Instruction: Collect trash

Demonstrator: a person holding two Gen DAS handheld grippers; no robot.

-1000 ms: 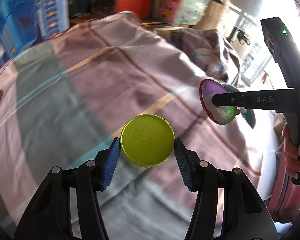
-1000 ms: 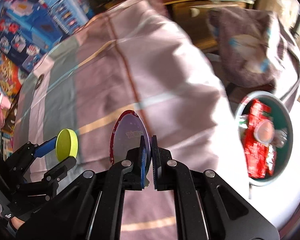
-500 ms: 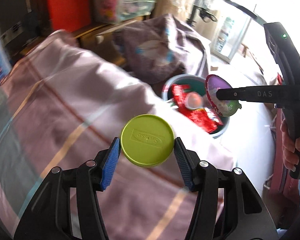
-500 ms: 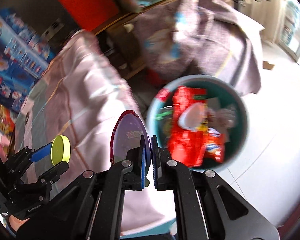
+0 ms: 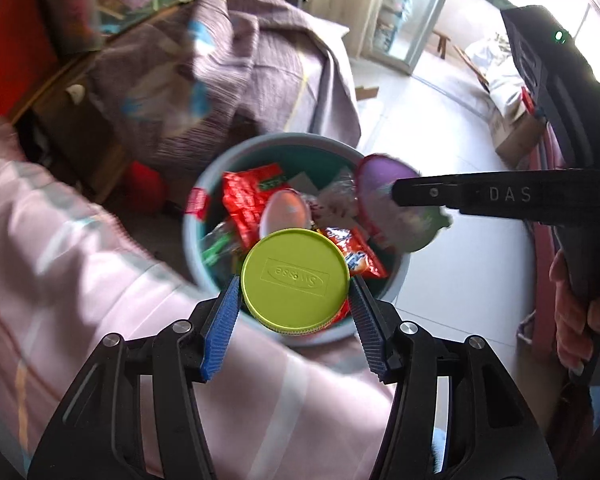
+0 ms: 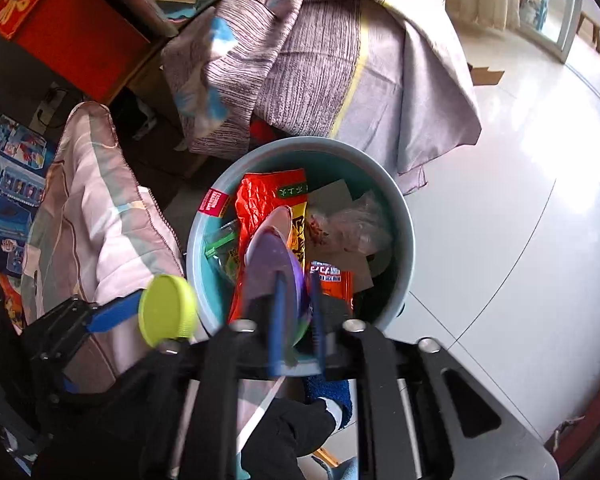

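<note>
Pointing steeply down over a round teal trash bin (image 5: 196,236), the left gripper (image 5: 295,304) carries a lime-green jar lid (image 5: 295,280) flat between its blue ribbed pads (image 5: 220,328), top face toward the camera. Raised lettering in a box on the lid appears upside down and seems to read "Swesse", though the letters are shallow. The left pad touches the lid's rim; at the right pad a thin gap seems to show, so whether the grip is firm cannot be told.

Reaching in from the right of the left wrist view, the right gripper (image 6: 296,312) shows "DAS" in pale letters on the side of its finger (image 5: 480,196). A person's hand (image 5: 576,316) wraps its handle near the frame's edge. Its jaws have just been opening: in the right wrist view the two blue pads stand apart with a purple foil cup lid (image 6: 274,264) between them, edge-on, leaning at the left pad and clear of the right one, directly above the bin.

Inside the bin lie red snack wrappers (image 6: 268,200), one with a green label patch bearing small characters too blurred to read, a clear crumpled plastic bag (image 6: 352,224) and pieces of grey card. A pink-and-white sticker (image 6: 216,202) sits on the bin's inner rim. Beside the bin hang a pink striped quilt (image 6: 96,216) and a purple-grey sheet (image 6: 340,60) over furniture.
</note>
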